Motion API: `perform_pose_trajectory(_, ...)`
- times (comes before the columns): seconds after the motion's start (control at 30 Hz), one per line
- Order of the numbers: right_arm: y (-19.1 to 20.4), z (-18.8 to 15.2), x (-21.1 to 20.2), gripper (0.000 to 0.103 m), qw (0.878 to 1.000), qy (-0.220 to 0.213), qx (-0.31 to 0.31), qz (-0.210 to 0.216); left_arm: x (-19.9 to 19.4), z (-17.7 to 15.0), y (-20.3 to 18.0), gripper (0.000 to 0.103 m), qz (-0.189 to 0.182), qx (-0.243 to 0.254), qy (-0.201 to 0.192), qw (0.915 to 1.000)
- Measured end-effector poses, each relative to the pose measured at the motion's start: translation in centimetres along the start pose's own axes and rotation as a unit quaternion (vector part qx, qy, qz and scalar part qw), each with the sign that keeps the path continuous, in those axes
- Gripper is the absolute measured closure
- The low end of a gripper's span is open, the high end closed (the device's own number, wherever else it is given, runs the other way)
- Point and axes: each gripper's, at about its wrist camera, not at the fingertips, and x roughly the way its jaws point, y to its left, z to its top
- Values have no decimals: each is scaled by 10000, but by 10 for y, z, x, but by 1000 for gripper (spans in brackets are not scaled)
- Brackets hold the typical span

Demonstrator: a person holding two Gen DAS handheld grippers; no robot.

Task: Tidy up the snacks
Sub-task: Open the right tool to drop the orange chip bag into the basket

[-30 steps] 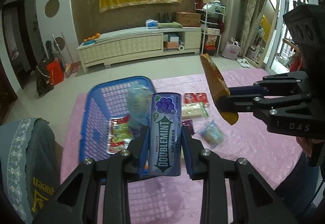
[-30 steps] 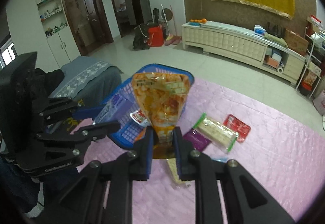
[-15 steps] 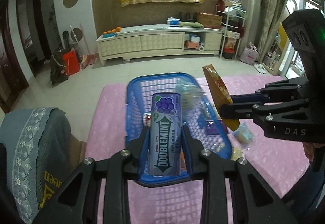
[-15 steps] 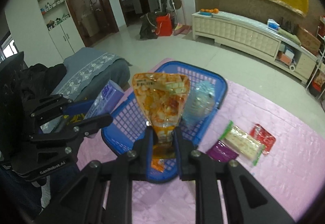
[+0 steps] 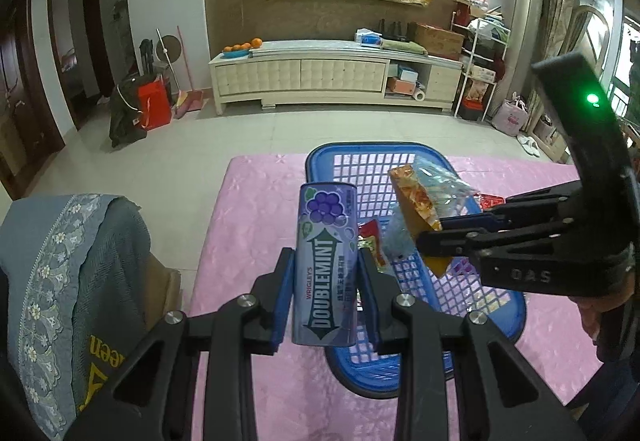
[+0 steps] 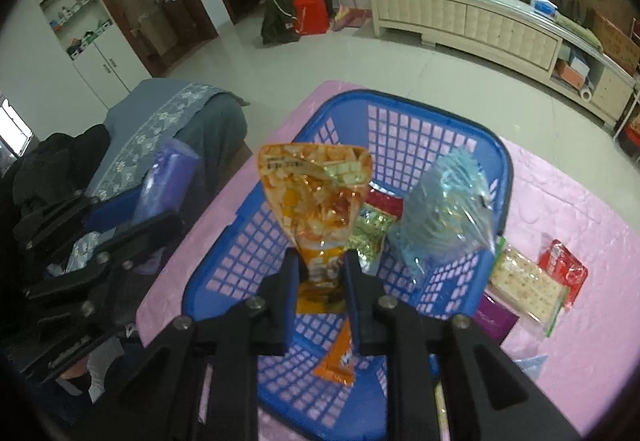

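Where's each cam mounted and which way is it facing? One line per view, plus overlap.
Left wrist: on the left gripper, facing down-forward past its Doublemint can to the blue basket; the right gripper and a hand behind it show at right.
Right wrist: on the right gripper, tilted down over the basket, holding an orange snack pouch; the left gripper shows at left.
Shared: basket, pink tablecloth, both held items, cream cabinet.
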Motion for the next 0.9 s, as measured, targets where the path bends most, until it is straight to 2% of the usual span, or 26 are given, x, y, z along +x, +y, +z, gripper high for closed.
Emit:
perform_pose_trajectory(0.07,2,6,6,78,10000,23,26,-68,1,0,2,74,14,-17,1,10000)
perform_pose_trajectory(0.17,10,12,5,60,9980,-310,-179,-521,2,1,6,74,7,-51,-4,10000)
perform_pose_trajectory(0.23,12,13,3,11,9970,-431,-244,-592,1,0,5,74,17,-38,3,10000)
perform_pose_trajectory(0.27,12,11,1,7,9970,-479,-256,-544,2,1,8,74,16,-34,10,10000)
perform_pose_trajectory(0.4,13,0,-10,6,9963,-506,-415,-565,0,0,6,74,25,-62,44,10000)
perform_pose_trajectory(0.53,6,-8,-26,0,9958,-566,-369,-616,-4,1,0,74,-30,-79,46,10000)
perform_pose_trajectory(0.9,-25,-22,-48,0,9944,-616,-40,-855,-12,9,-28,74,-209,140,-24,9997)
